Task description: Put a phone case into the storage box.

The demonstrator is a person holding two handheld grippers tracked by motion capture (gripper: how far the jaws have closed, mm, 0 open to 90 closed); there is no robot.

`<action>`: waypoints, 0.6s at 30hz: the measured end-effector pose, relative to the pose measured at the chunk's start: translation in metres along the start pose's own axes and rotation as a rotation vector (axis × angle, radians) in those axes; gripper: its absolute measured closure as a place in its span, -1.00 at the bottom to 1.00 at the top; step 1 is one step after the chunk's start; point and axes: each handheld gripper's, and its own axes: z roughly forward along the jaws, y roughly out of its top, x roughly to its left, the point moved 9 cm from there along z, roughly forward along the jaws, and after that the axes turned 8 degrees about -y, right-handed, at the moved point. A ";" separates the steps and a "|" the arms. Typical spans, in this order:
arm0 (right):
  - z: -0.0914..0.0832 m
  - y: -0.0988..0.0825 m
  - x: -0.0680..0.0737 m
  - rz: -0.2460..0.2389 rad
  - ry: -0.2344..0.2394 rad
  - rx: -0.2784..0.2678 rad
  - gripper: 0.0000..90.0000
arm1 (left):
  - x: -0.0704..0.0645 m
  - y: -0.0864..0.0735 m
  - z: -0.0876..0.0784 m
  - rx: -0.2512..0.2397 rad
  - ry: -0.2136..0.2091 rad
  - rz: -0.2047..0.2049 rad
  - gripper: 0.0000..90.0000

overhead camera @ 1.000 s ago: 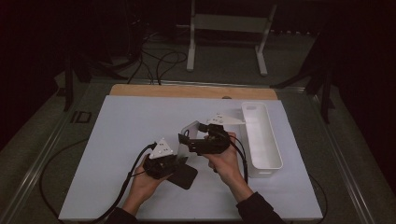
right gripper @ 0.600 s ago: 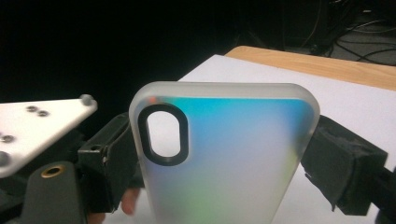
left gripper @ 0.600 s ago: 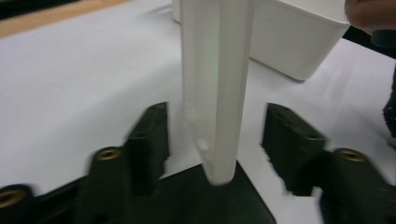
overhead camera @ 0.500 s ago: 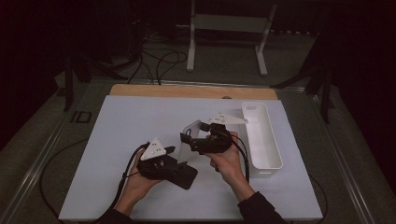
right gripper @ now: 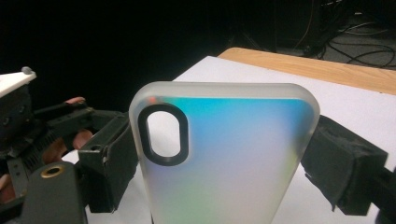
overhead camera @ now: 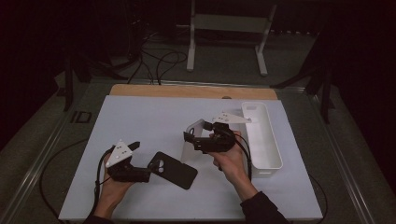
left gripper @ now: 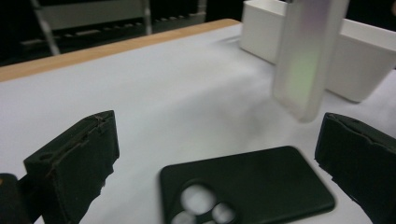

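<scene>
Frosted plastic, tinted blue and green, makes up the clear case that the right gripper clamps across its width, one black pad on each long edge, the camera cutout uppermost. It hangs upright over the white mat, just left of the white bin. The black case lies flat on the mat nearer the person, back up, its lens holes toward the left gripper. That gripper's jaws have just been opening and now stand wide apart, with nothing pressed between them; the black case lies low between and beyond the pads, untouched by them.

The step in hand looks like sorting the cases, with the clear one likely bound for the bin. To do it well, keep the grip square on the long edges, since smooth plastic can swivel between the pads. Carry it above the bin's near wall, lower it lengthwise along the narrow trough, and let go only once it is down inside. Meanwhile the left hand should draw back level, pads clear, so the black case is not dragged or nudged off its spot.
</scene>
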 end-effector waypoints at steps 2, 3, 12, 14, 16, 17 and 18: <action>-0.001 0.001 -0.001 0.006 -0.001 -0.002 -0.62 | 0.004 -0.003 -0.007 -0.010 0.017 0.005 -1.00; -0.001 0.001 -0.002 0.004 -0.001 -0.003 -0.62 | 0.007 -0.005 -0.010 -0.013 0.031 0.011 -1.00; -0.002 0.003 -0.007 -0.002 -0.016 -0.004 -0.62 | 0.020 -0.027 -0.026 0.002 0.081 0.015 -1.00; -0.003 0.004 -0.008 -0.002 -0.019 -0.004 -0.62 | 0.021 -0.031 -0.029 0.002 0.090 0.012 -1.00; -0.003 0.004 -0.008 -0.002 -0.022 -0.004 -0.62 | 0.021 -0.031 -0.029 0.002 0.090 0.012 -1.00; -0.004 0.005 -0.009 -0.003 -0.023 -0.005 -0.62 | 0.023 -0.036 -0.034 0.009 0.098 0.006 -1.00; -0.004 0.006 -0.010 -0.003 -0.024 -0.005 -0.62 | 0.023 -0.037 -0.035 0.008 0.100 0.003 -1.00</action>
